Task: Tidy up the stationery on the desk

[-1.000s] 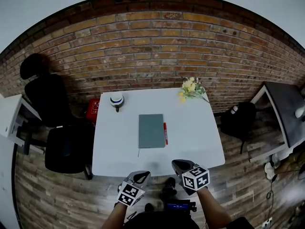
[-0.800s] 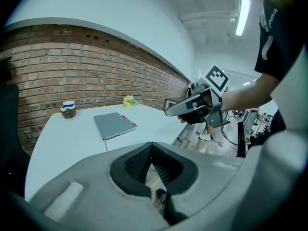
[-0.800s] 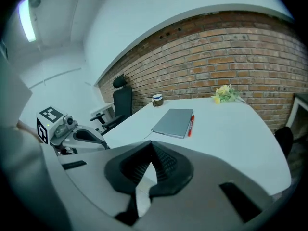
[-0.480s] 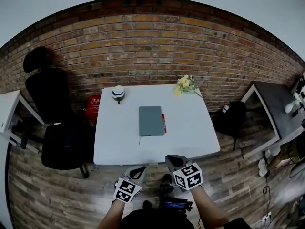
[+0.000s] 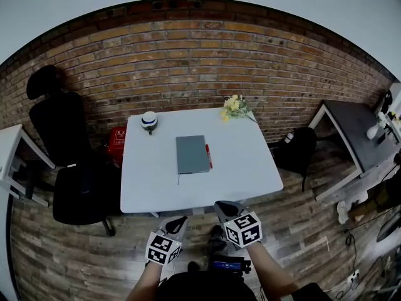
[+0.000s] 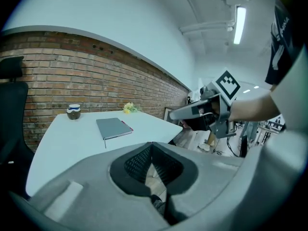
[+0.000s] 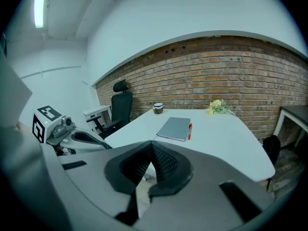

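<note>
Head view: I hold both grippers off the 6 o'clock edge of the white, matte, square table (image 5: 153,184), above plank flooring. My left gripper (image 5: 178,222) and right gripper (image 5: 223,205) point toward the table, touching nothing. A flat grey-green notebook (image 5: 192,154) lies at the table's centre, with a slim red pen (image 5: 208,156) just beside its 3 o'clock edge. A round cup (image 5: 148,121) stands at the 11 o'clock corner and a yellow flower bunch (image 5: 233,105) at 1 o'clock. A black office chair (image 5: 69,143) sits at 9 o'clock, before a rough brick wall (image 5: 200,61). Left gripper view: my left gripper's (image 6: 153,145) ribbed black pads meet in a closed V with nothing between them. The notebook (image 6: 113,127) lies well beyond, at 11 o'clock. Only this view shows the right gripper (image 6: 185,112) side-on, smooth grey shell, at 2 o'clock. Right gripper view: my right gripper (image 7: 152,143) is likewise shut and empty. The notebook (image 7: 175,128) and pen (image 7: 190,130) lie at 1 o'clock, and only here the left gripper (image 7: 94,139) shows, at 9 o'clock.
</note>
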`<move>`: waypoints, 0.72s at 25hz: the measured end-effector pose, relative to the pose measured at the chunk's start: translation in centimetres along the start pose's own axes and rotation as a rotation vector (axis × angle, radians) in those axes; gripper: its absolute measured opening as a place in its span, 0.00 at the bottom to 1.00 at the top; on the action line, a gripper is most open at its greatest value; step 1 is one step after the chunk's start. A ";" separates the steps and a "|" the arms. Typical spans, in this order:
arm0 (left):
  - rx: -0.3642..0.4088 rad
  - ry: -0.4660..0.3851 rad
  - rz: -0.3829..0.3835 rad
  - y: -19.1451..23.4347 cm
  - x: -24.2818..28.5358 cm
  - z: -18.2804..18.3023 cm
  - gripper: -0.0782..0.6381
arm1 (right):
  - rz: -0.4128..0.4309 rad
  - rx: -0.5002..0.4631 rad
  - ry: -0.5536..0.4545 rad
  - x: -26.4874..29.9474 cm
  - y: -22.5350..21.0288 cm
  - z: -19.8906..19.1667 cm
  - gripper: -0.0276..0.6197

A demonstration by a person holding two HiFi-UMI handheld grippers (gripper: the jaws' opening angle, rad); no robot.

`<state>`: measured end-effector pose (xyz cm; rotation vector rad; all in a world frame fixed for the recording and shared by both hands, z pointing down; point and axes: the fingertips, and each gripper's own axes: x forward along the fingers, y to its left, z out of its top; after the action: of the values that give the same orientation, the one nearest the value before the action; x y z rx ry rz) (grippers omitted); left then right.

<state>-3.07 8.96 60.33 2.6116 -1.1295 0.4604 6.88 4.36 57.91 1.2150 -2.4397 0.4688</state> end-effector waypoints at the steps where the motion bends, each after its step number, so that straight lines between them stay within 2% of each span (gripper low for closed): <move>1: -0.004 -0.002 0.001 0.0 0.0 0.1 0.12 | 0.000 0.002 0.000 -0.1 0.0 -0.1 0.05; 6: -0.020 -0.014 0.019 0.1 0.0 0.7 0.13 | -0.013 0.003 -0.003 -0.7 -0.3 -0.2 0.05; 12: -0.074 -0.057 -0.018 -0.9 0.4 1.3 0.13 | -0.017 -0.008 -0.007 -1.2 -0.7 -0.1 0.06; 18: -0.087 -0.063 -0.033 -1.6 0.9 1.7 0.13 | -0.010 -0.004 -0.013 -1.6 -1.1 -0.1 0.06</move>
<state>-1.03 8.85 58.94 2.5815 -1.0987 0.3163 8.71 4.89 57.38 1.2320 -2.4425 0.4540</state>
